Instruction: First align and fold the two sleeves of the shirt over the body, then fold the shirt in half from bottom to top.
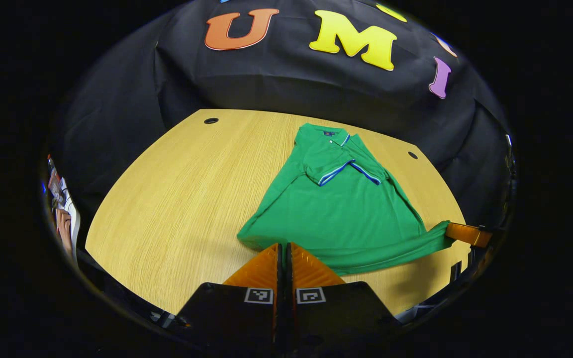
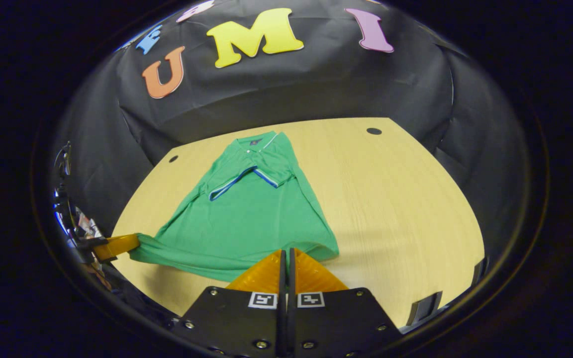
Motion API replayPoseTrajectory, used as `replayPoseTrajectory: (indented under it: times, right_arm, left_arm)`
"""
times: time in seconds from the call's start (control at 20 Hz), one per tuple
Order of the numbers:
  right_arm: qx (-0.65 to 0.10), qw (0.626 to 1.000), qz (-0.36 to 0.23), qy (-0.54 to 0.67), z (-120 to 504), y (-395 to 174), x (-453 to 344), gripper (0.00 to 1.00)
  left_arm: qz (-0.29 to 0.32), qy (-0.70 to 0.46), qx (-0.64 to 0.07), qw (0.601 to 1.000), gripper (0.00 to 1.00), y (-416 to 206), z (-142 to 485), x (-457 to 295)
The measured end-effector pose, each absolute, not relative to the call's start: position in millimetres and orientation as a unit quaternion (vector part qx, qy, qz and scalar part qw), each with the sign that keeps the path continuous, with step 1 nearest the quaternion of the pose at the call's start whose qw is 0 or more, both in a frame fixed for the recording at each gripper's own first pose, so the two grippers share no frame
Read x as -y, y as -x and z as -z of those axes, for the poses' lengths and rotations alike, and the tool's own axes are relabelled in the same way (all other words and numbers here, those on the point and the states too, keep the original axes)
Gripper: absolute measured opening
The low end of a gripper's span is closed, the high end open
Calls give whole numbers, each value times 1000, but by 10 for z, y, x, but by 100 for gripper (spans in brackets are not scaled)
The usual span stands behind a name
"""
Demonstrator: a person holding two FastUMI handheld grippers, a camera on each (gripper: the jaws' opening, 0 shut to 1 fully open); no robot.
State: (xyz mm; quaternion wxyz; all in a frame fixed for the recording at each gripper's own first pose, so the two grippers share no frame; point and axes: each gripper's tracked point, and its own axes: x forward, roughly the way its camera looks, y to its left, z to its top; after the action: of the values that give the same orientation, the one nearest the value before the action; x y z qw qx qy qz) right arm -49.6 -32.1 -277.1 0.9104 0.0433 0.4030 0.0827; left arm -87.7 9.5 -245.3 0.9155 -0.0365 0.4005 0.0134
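A green polo shirt lies flat on the wooden table, collar at the far end. Both short sleeves are folded in over the chest, and their blue-and-white cuffs meet. My left gripper is shut on the shirt's near hem at one bottom corner. In the left gripper view the right gripper pinches the other hem corner, which is drawn out sideways and slightly raised. In the right gripper view the shirt spreads ahead of my right gripper, shut on the hem. The left gripper holds the far corner.
Two round cable holes sit near the table's far corners. Black cloth walls close in behind the table. Wide bare wood lies beside the shirt. A hand and some papers show past the table's edge.
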Motion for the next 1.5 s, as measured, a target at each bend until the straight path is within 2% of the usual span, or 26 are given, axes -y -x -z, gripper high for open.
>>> replayPoseTrajectory:
  times: [1.5]
  right_arm:
    - [-372,922,-96,-43,2651,-1992,139,1]
  left_arm:
    - [-5,14,-381,924,3,-1509,2423,-138]
